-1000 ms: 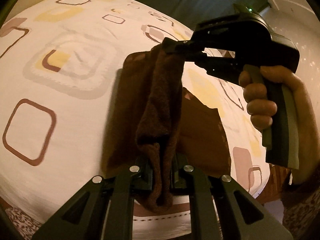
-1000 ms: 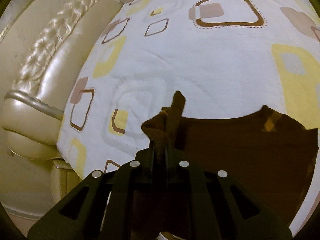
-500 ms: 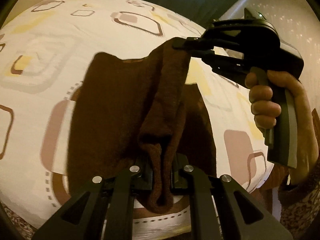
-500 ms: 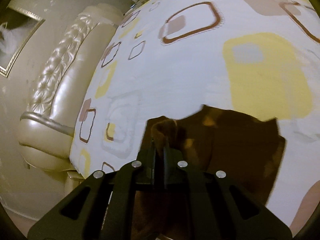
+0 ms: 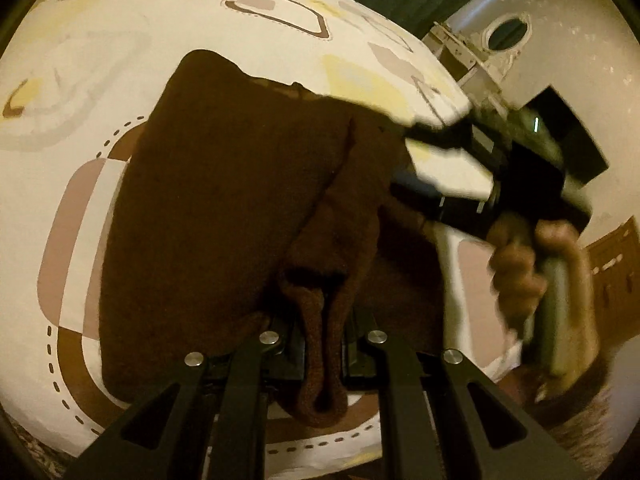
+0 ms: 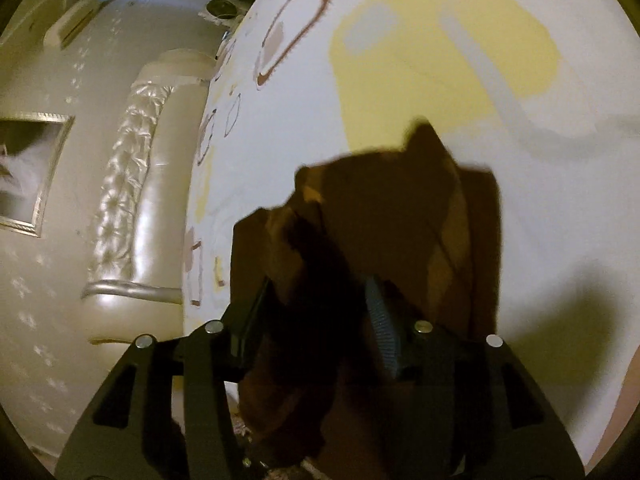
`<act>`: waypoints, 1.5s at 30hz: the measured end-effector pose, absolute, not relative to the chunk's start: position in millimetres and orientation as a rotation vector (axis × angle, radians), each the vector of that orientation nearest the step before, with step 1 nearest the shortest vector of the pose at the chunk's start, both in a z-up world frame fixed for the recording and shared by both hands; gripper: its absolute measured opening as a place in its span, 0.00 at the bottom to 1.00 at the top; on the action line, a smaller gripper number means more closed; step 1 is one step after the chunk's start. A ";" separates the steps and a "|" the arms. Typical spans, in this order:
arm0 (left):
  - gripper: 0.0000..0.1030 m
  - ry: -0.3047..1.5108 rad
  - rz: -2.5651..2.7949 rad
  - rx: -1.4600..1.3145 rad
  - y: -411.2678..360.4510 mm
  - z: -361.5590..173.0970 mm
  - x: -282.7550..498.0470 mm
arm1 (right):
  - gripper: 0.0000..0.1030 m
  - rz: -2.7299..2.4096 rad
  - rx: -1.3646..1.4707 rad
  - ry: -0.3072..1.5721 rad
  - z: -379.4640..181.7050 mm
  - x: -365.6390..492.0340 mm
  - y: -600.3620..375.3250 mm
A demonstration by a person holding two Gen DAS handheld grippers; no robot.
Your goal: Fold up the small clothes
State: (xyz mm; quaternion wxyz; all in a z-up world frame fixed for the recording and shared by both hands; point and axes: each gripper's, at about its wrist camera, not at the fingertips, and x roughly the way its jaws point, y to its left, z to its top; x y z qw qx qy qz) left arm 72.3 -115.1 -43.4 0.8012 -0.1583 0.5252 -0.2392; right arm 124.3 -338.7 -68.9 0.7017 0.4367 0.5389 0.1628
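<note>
A dark brown knitted cloth (image 5: 224, 200) lies partly spread on the patterned bed cover (image 5: 240, 28). My left gripper (image 5: 324, 320) is shut on a bunched fold of it that runs up between the fingers. In the left wrist view a hand holds my right gripper (image 5: 404, 160), blurred, at the cloth's far right edge. In the right wrist view, my right gripper (image 6: 320, 312) has its jaws opening. The brown cloth (image 6: 380, 208) sits loosely between them and the ribbed right pad (image 6: 380, 320) is bare.
The white bed cover (image 6: 400, 80) has yellow and brown squares. A padded cream headboard (image 6: 136, 184) runs along its left side, with a framed picture (image 6: 28, 168) on the wall. A white fixture with a round hole (image 5: 508, 36) stands beyond the bed's far corner.
Both grippers came down toward the bed and the cloth now lies wider on the cover. The right gripper rolled, and its jaws went from shut on the cloth to apart.
</note>
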 end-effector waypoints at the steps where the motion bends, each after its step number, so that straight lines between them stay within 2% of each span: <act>1: 0.11 1.136 -0.521 -0.370 -111.5 -43.5 74.7 | 0.50 0.376 0.995 1.197 -71.7 120.3 -339.6; 5: 0.11 1.143 -0.529 -0.402 -106.1 -42.8 77.4 | 0.61 0.435 1.115 1.191 -83.7 109.1 -336.2; 7: 0.11 1.148 -0.533 -0.414 -105.3 -42.6 77.5 | 0.63 0.456 1.155 1.184 -84.1 106.3 -334.0; 9: 0.11 1.153 -0.537 -0.435 -103.8 -42.7 78.7 | 0.72 0.468 1.192 1.151 -81.2 103.1 -335.1; 13: 0.11 1.164 -0.545 -0.485 -100.0 -42.4 83.5 | 0.73 0.492 1.299 1.117 -85.5 96.3 -336.6; 21: 0.11 1.159 -0.546 -0.522 -94.9 -36.9 82.2 | 0.81 0.533 1.277 1.122 -79.9 102.4 -313.9; 27: 0.11 1.155 -0.544 -0.520 -93.4 -34.4 81.3 | 0.81 0.513 1.231 1.204 -85.9 120.4 -290.8; 35: 0.11 1.149 -0.546 -0.479 -101.4 -34.7 76.6 | 0.81 0.452 1.161 1.220 -73.1 145.5 -290.6; 37: 0.11 1.153 -0.547 -0.485 -101.4 -35.1 77.4 | 0.76 0.461 1.146 1.243 -72.9 150.2 -289.3; 39: 0.11 1.157 -0.549 -0.496 -100.1 -35.6 78.6 | 0.56 0.452 1.109 1.263 -70.3 153.5 -289.2; 40: 0.11 1.158 -0.550 -0.499 -99.6 -36.2 79.2 | 0.53 0.459 1.101 1.267 -68.5 155.2 -289.6; 43: 0.11 1.158 -0.555 -0.498 -98.8 -37.2 80.9 | 0.36 0.476 1.023 1.308 -64.4 159.2 -284.7; 44: 0.11 1.158 -0.556 -0.496 -99.2 -37.4 81.0 | 0.20 0.470 0.984 1.321 -62.9 161.1 -283.1; 45: 0.11 1.158 -0.555 -0.494 -99.2 -37.9 81.3 | 0.11 0.468 0.950 1.333 -62.4 162.2 -281.5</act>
